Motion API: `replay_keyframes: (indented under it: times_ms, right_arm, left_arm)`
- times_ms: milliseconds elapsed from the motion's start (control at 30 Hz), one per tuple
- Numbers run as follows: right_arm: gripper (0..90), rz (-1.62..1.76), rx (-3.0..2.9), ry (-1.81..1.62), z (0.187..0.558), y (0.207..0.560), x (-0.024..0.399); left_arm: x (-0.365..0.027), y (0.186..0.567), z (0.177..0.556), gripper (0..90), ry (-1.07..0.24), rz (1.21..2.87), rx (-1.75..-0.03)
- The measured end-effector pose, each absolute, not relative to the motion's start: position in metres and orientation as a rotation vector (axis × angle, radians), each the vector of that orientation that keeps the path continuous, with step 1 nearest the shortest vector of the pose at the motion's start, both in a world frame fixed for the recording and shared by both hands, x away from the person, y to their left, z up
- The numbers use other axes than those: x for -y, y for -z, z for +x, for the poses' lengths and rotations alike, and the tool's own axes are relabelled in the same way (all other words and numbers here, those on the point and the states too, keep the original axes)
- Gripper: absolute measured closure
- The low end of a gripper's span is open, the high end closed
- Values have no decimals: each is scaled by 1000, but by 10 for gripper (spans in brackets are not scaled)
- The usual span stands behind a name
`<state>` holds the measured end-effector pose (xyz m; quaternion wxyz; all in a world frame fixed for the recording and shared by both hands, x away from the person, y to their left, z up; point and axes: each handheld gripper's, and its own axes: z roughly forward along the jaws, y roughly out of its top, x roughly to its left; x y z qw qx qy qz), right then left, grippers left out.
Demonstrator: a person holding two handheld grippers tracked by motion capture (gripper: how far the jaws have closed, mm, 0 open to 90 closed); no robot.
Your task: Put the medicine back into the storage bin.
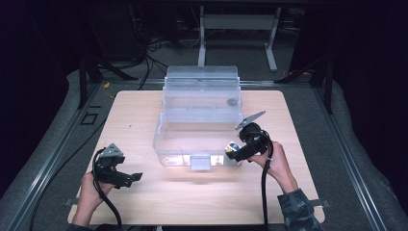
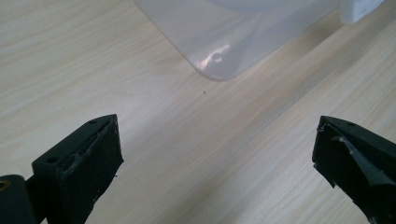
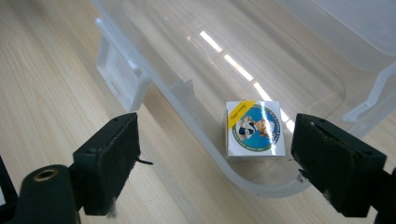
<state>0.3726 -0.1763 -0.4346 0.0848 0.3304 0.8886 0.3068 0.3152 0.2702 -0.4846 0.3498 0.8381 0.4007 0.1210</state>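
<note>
Right gripper view shows the right gripper (image 3: 215, 158) with fingers (image 3: 109, 163) spread, nothing pinched, above the near right corner of the clear box (image 3: 187, 93). A small printed cube (image 3: 254, 128) lies inside that corner. Near the bench's (image 1: 144, 202) front left corner, the left gripper (image 2: 215, 158) has its fingers spread over bare wood.

both tongs are built in black. a grey three-cornered plate (image 1: 112, 150) is carried on the left tongs (image 1: 136, 177), another (image 1: 251, 119) on the right tongs (image 1: 231, 153). a thick black cable (image 1: 263, 187) is trailed from each. a dark camouflage sleeve (image 1: 297, 211) is worn on the right arm.
</note>
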Motion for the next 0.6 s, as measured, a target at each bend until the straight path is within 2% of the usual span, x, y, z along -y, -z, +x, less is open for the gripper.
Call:
replay_keyframes:
  times_ms: [333,600]
  right_arm:
    - [164,965,-2570,-1028,353,444,187]
    - [169,949,-2554,-990,350,444,188]
  left_arm:
    - [-253,442,337,1,-334,2166,-896]
    - [-235,421,362,1,-323,2169,-824]
